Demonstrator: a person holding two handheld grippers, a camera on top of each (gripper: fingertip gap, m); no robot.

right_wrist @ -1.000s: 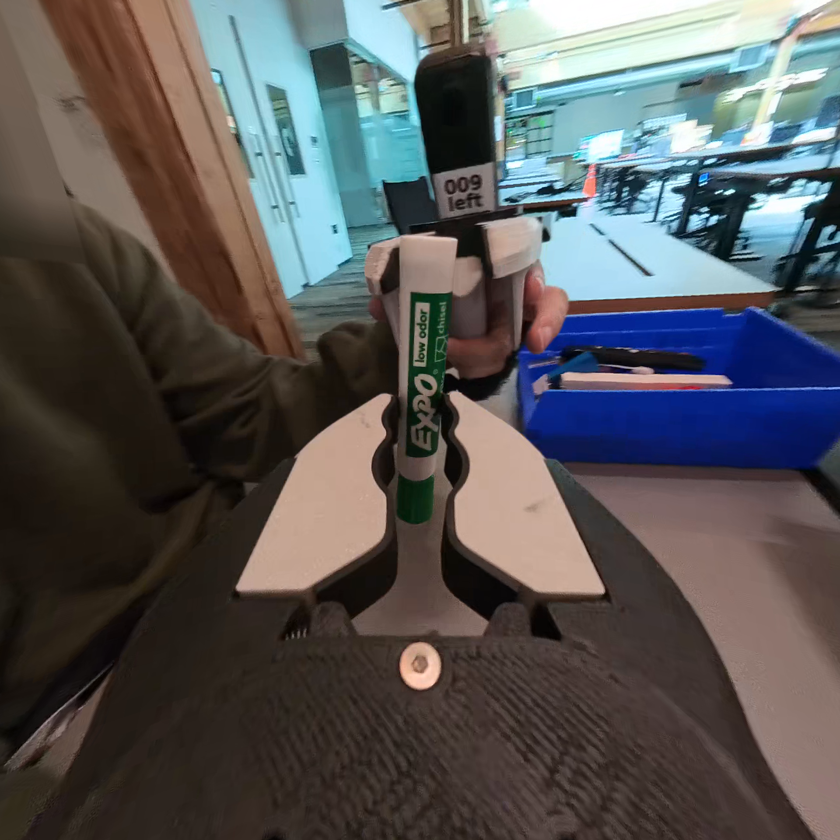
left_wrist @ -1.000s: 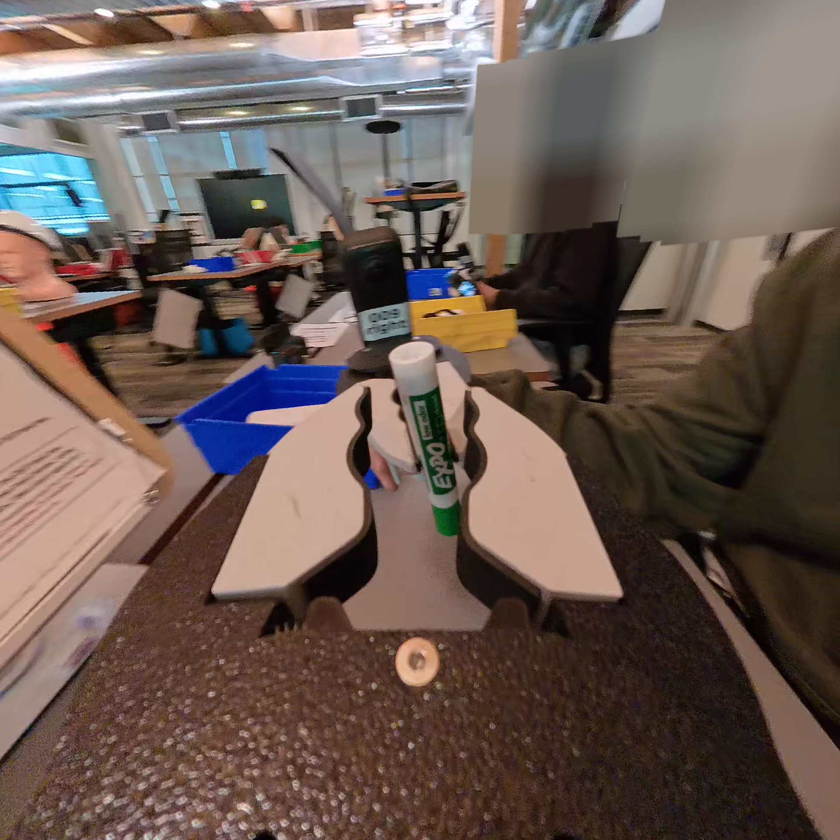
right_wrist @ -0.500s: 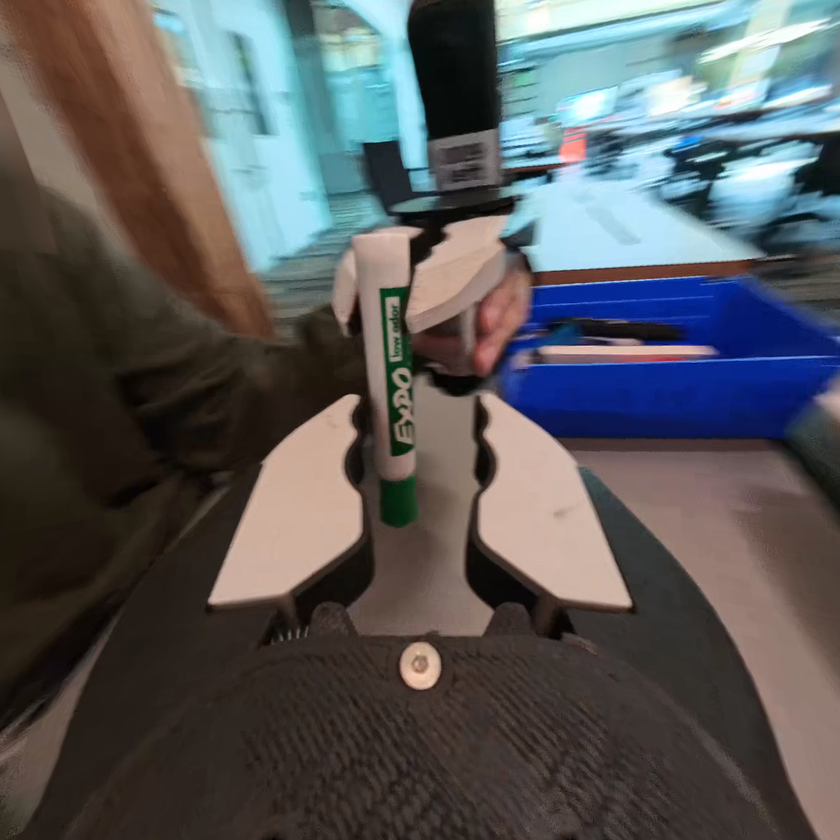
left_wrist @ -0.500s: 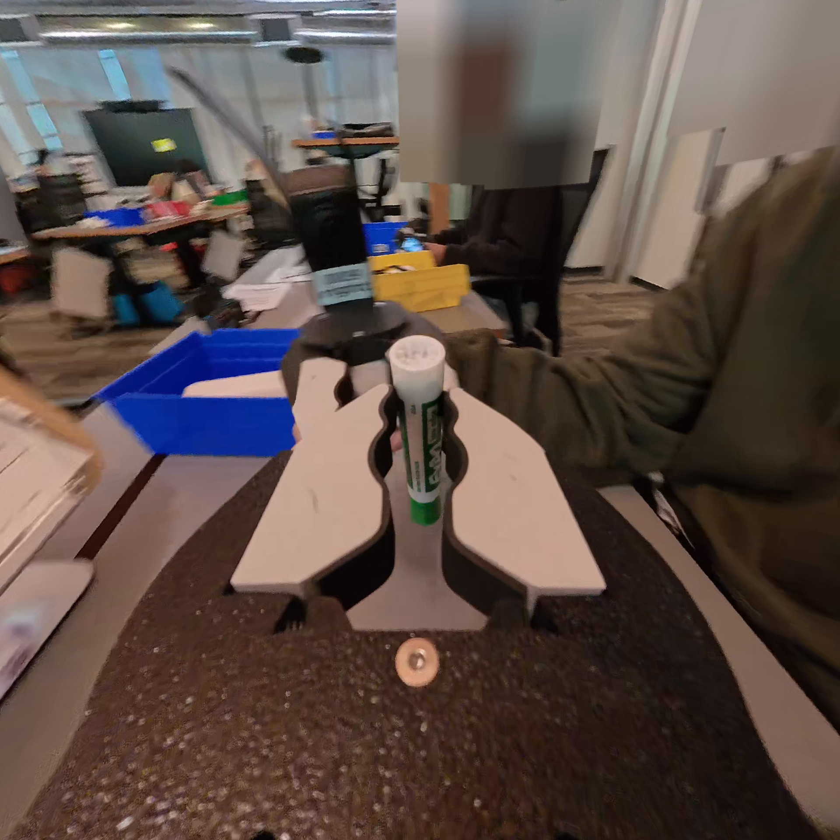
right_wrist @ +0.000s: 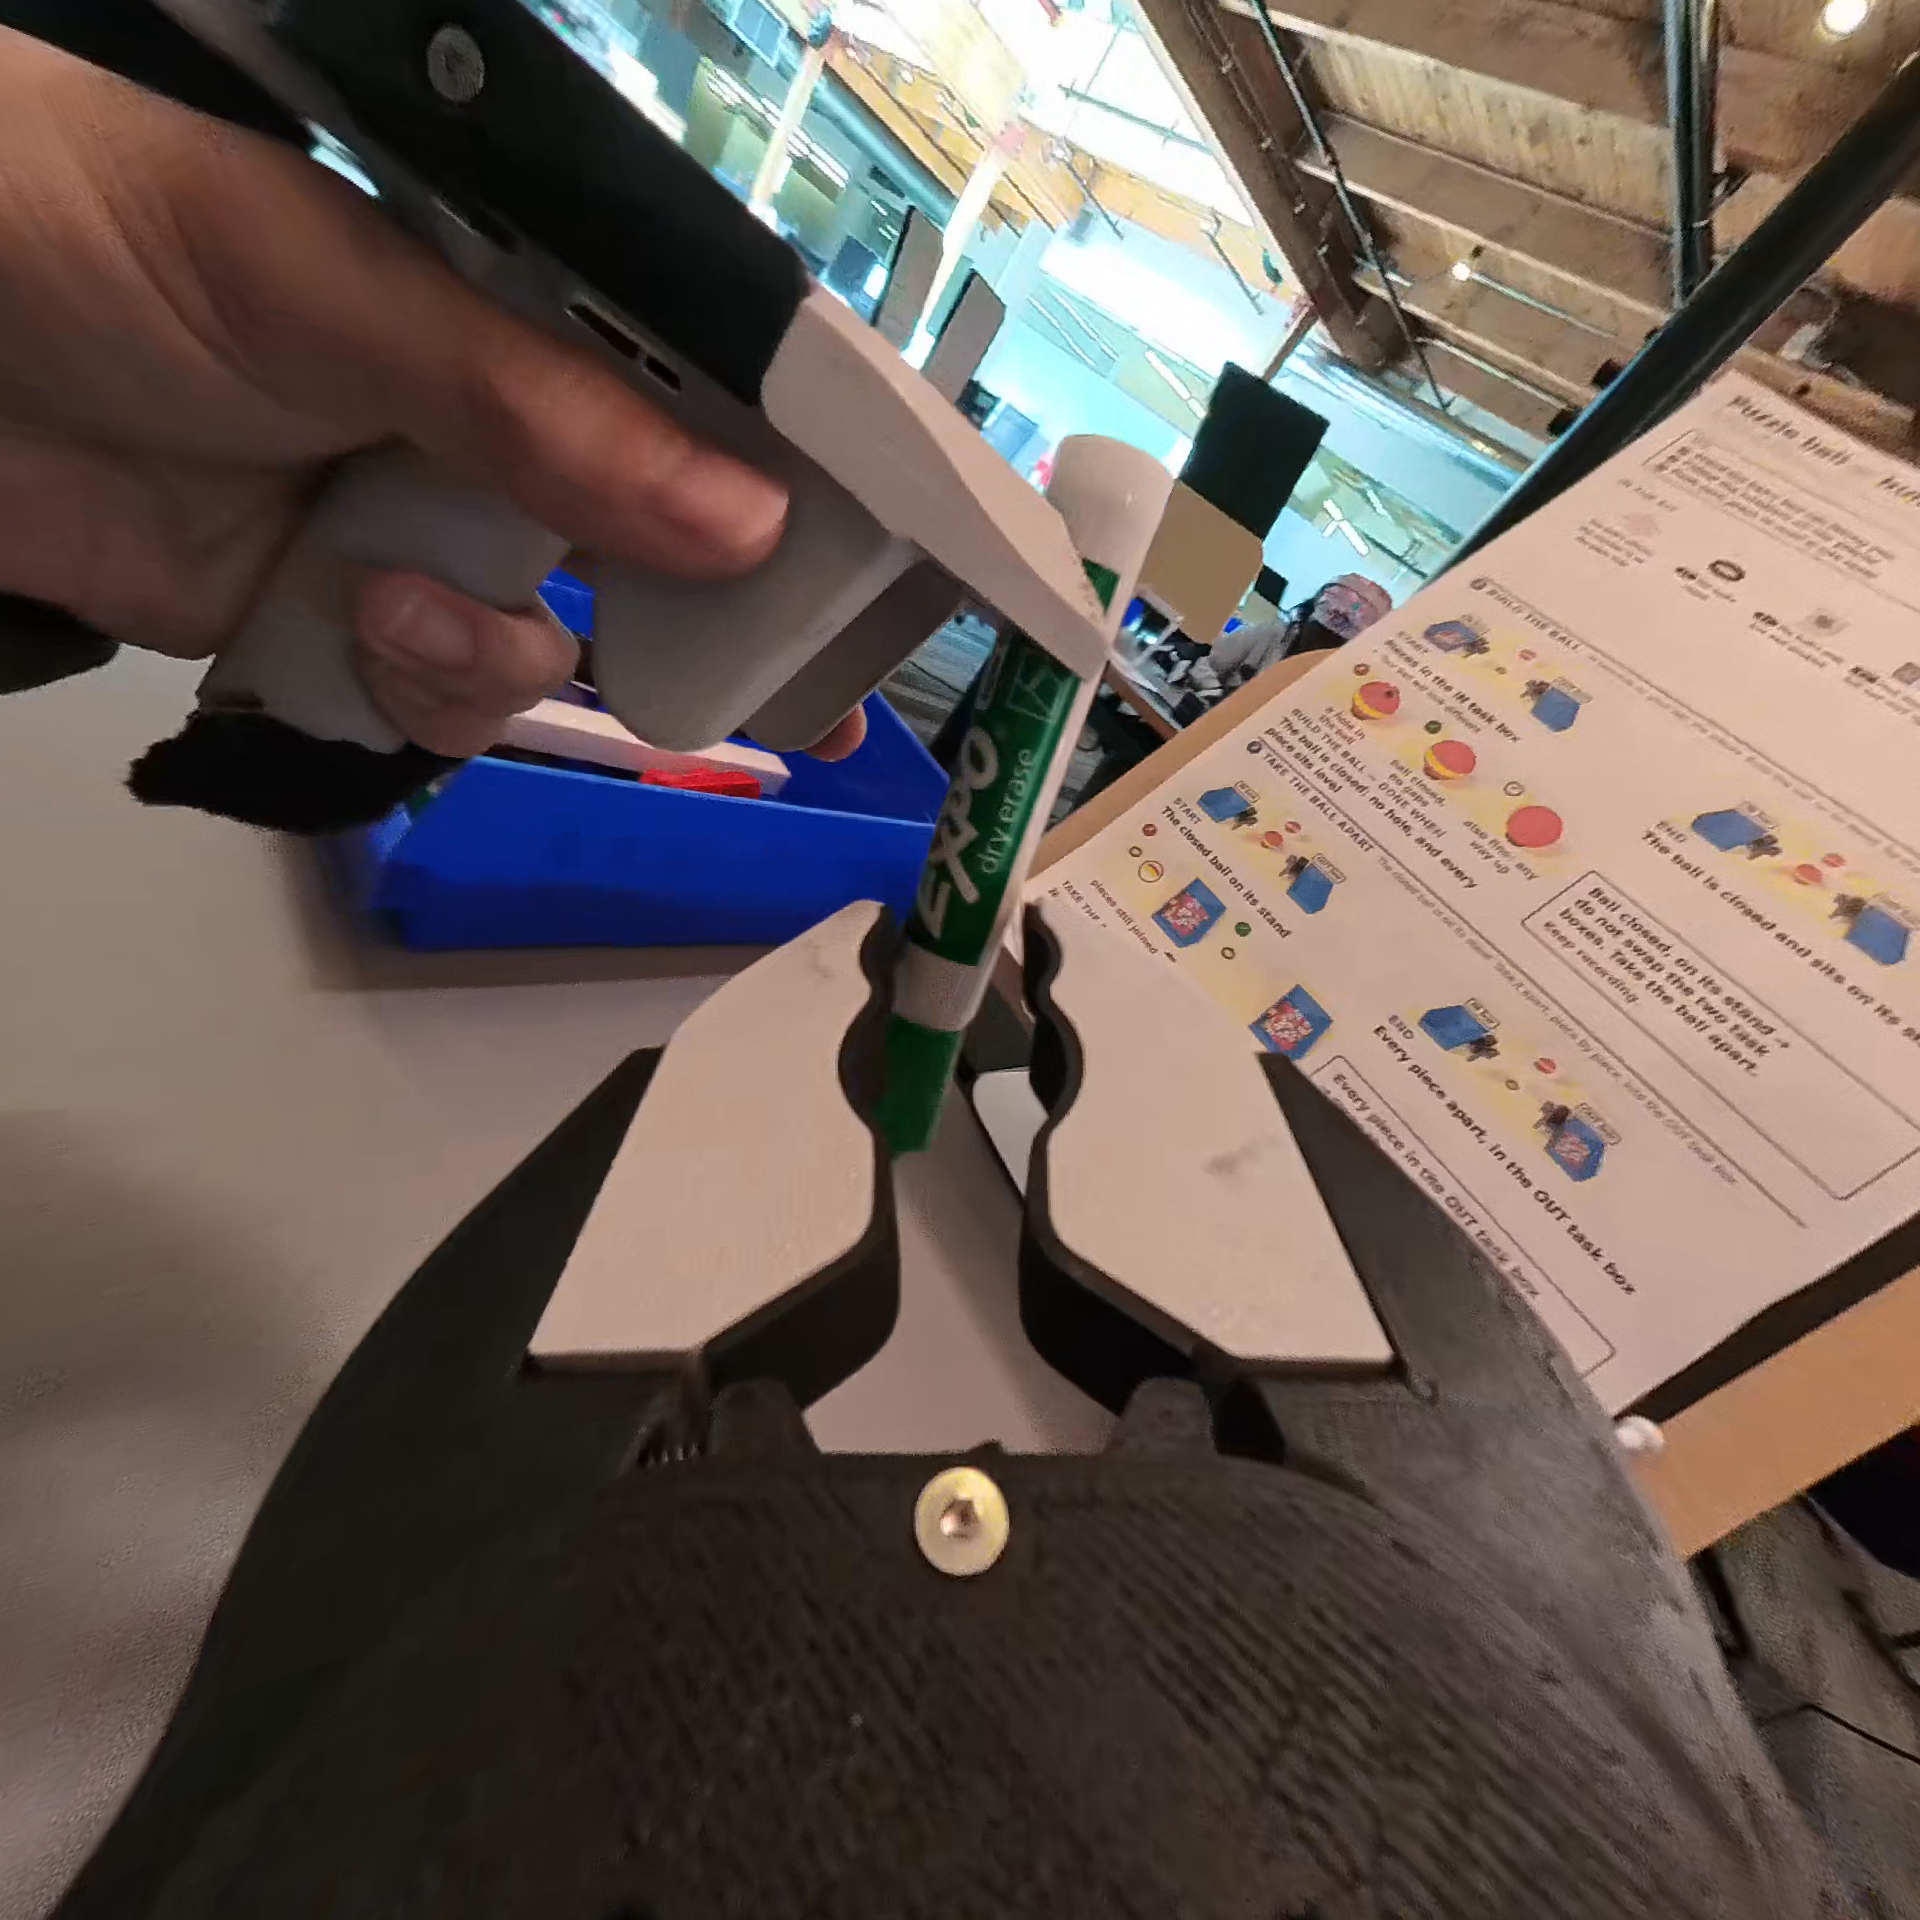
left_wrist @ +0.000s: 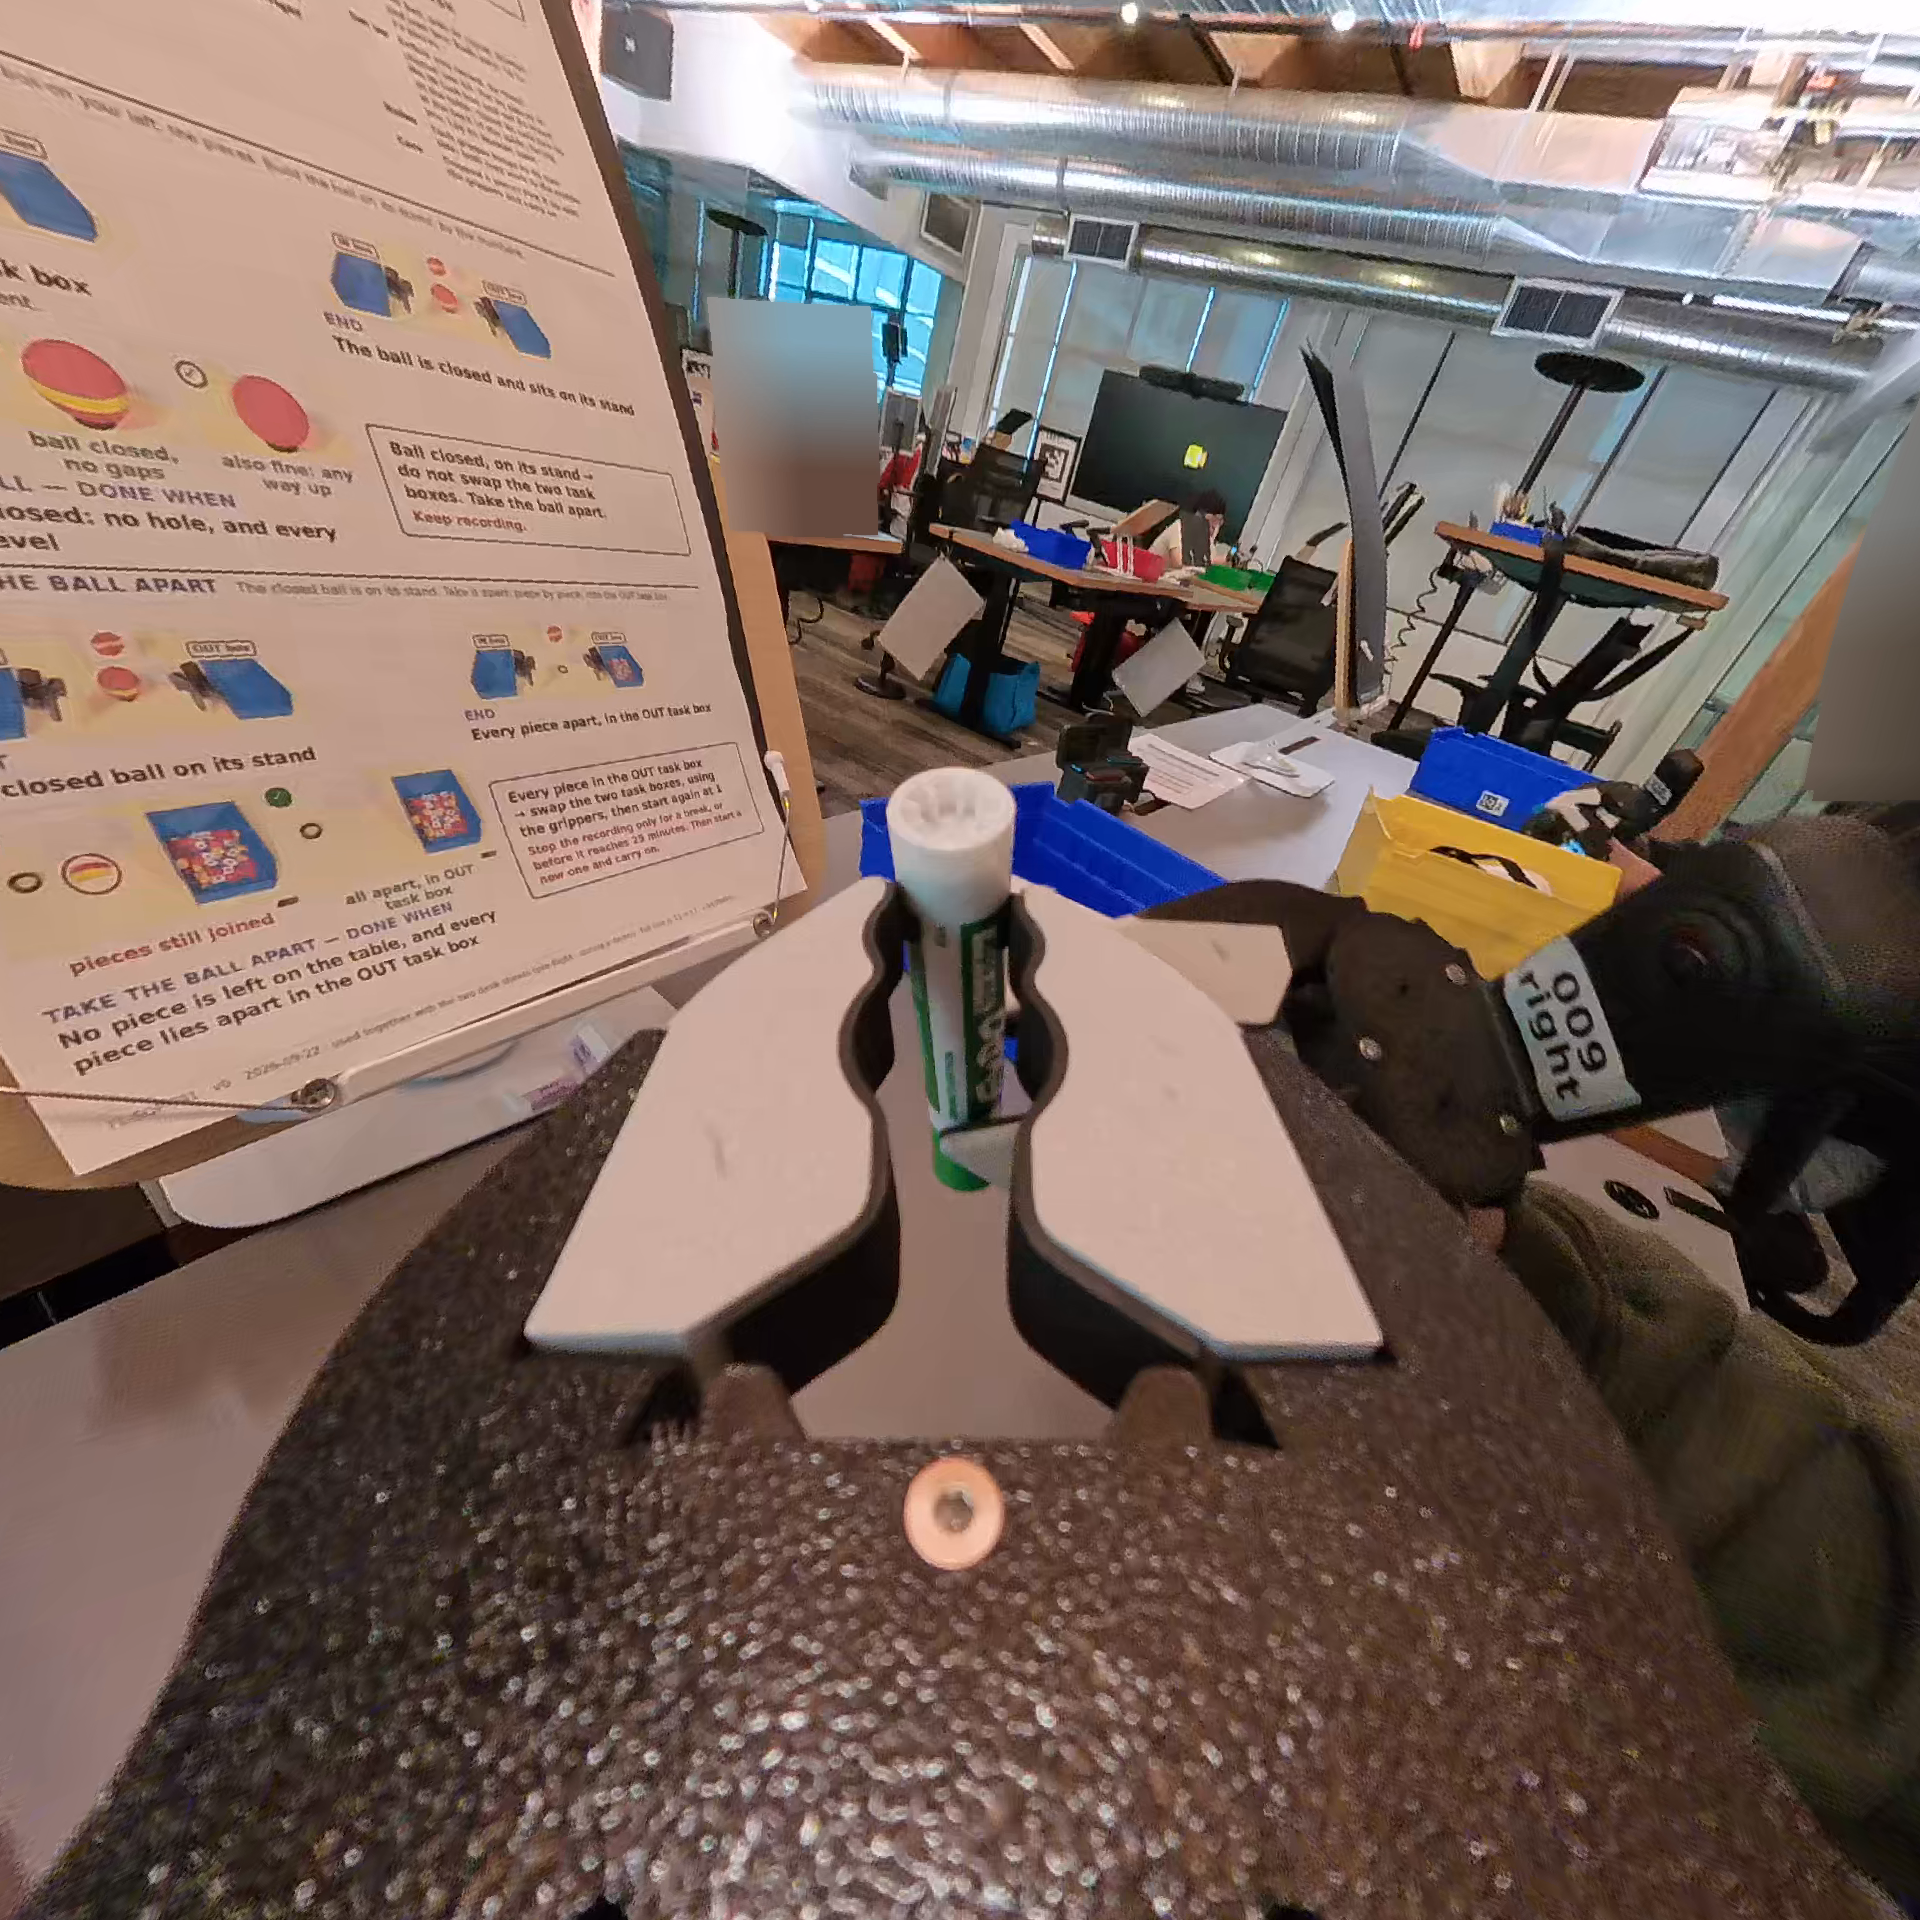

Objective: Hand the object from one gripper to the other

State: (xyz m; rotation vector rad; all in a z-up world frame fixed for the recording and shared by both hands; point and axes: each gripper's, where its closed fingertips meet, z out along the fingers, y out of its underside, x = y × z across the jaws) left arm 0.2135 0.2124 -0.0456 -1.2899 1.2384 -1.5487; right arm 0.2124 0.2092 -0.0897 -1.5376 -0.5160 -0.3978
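1. Since a second ago, the marker [left_wrist: 956, 997] is sitting clamped in the left tool [left_wrist: 951, 1039], while the right tool [right_wrist: 956, 1029] is standing parted around the green cap end, apparently touching only one side.
2. Gripping mid-barrel is leaving the cap end free, probably so the releasing tool can be drawing off cleanly.
3. Both tools are working in the air above the grey counter [right_wrist: 208, 1039], near a blue bin [right_wrist: 644, 862] and a propped instruction sheet [left_wrist: 312, 520]; an open office is stretching behind.
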